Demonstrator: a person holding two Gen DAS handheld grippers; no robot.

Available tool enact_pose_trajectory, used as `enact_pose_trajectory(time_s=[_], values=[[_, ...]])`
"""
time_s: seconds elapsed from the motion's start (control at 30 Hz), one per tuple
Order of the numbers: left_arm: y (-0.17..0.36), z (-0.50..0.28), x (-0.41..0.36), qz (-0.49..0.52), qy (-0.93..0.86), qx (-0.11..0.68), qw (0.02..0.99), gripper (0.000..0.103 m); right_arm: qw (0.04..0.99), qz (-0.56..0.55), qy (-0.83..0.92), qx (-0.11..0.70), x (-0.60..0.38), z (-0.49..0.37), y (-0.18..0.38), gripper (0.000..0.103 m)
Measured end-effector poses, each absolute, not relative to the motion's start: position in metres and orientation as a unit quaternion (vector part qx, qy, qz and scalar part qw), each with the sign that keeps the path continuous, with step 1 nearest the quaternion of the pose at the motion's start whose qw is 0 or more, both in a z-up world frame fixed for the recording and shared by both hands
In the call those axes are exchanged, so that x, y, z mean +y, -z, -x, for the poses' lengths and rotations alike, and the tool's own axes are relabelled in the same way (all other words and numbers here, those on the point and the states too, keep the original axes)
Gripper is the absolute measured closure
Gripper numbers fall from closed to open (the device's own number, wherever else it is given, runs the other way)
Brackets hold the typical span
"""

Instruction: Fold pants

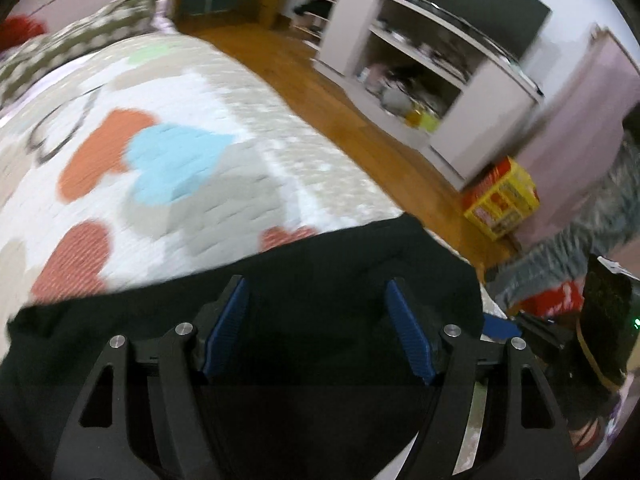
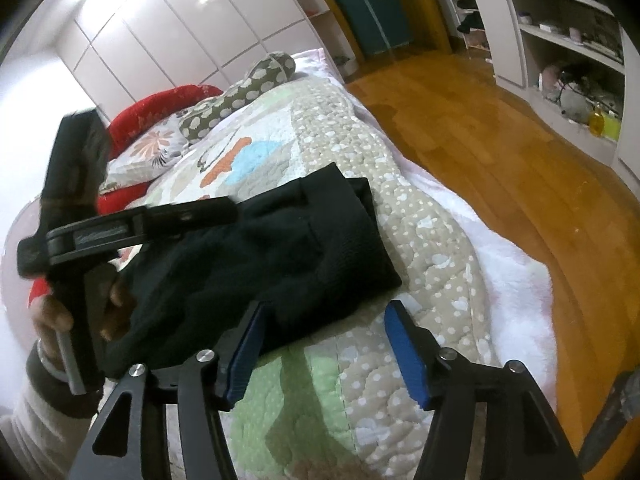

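Observation:
The black pants (image 2: 280,248) lie bunched and folded on the quilted bedspread (image 2: 420,240). In the left wrist view they (image 1: 320,264) fill the lower frame under my left gripper (image 1: 318,328), which is open just above the cloth with nothing between its blue pads (image 1: 226,328). My right gripper (image 2: 326,350) is open and empty at the near edge of the pants; its left pad (image 2: 246,354) overlaps the cloth's edge. The left gripper's body (image 2: 132,228), held by a hand, hovers over the pants' left side in the right wrist view.
The bed's edge drops to a wooden floor (image 2: 500,140) on the right. White shelves (image 1: 420,80) stand across the floor, with a yellow box (image 1: 500,200) beside them. Pillows, one red (image 2: 160,108) and one spotted green (image 2: 240,92), lie at the head of the bed.

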State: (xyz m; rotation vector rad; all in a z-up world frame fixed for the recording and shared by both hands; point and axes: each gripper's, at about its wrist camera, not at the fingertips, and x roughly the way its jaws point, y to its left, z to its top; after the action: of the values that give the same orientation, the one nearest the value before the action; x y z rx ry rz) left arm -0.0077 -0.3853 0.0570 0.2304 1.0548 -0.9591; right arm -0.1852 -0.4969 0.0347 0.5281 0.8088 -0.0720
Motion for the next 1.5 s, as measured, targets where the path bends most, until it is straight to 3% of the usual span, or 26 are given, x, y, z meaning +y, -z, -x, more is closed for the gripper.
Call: enact_pose_trajectory(time_s=[0.4, 0.43, 0.5, 0.57, 0.7, 0.93, 1.07, 1.17, 1.23, 1.33, 1.4, 1.5], values=[[-0.027, 0.007, -0.465, -0.171, 0.483, 0.473, 0.717, 0.031, 0.897, -0.267, 0.015, 0.352, -0.503, 0.168, -0.019, 0.037], [-0.024, 0.010, -0.468, -0.177, 0.485, 0.466, 0.718, 0.031, 0.897, -0.267, 0.017, 0.353, -0.504, 0.166, -0.018, 0.041], [-0.022, 0.014, -0.471, -0.189, 0.482, 0.454, 0.725, 0.037, 0.898, -0.282, 0.014, 0.339, -0.508, 0.162, -0.019, 0.077], [-0.025, 0.013, -0.470, -0.183, 0.486, 0.452, 0.725, 0.049, 0.891, -0.320, -0.010, 0.322, -0.514, 0.161, -0.019, 0.081], [-0.060, -0.008, -0.435, -0.114, 0.484, 0.461, 0.735, 0.050, 0.908, -0.303, -0.047, 0.285, -0.498, 0.158, -0.056, 0.084], [-0.129, -0.045, -0.278, -0.001, 0.389, 0.424, 0.818, 0.050, 0.917, -0.218, -0.190, 0.276, -0.400, 0.122, -0.114, 0.084], [-0.122, -0.042, -0.187, 0.042, 0.324, 0.426, 0.843, 0.047, 0.884, -0.194, -0.258, 0.337, -0.327, 0.091, -0.076, 0.083], [-0.104, -0.031, -0.149, 0.039, 0.277, 0.438, 0.854, 0.047, 0.838, -0.194, -0.253, 0.443, -0.293, 0.072, -0.029, 0.080], [-0.092, -0.022, -0.132, 0.041, 0.264, 0.446, 0.854, 0.047, 0.842, -0.204, -0.259, 0.427, -0.298, 0.080, -0.035, 0.079], [-0.081, -0.008, -0.128, 0.047, 0.269, 0.455, 0.848, 0.047, 0.844, -0.234, -0.281, 0.392, -0.326, 0.099, -0.060, 0.067], [-0.081, 0.003, -0.131, 0.049, 0.273, 0.452, 0.848, 0.047, 0.859, -0.233, -0.268, 0.369, -0.339, 0.108, -0.073, 0.049], [-0.083, 0.011, -0.147, 0.041, 0.281, 0.440, 0.852, 0.047, 0.865, -0.225, -0.265, 0.361, -0.344, 0.106, -0.079, 0.048]])
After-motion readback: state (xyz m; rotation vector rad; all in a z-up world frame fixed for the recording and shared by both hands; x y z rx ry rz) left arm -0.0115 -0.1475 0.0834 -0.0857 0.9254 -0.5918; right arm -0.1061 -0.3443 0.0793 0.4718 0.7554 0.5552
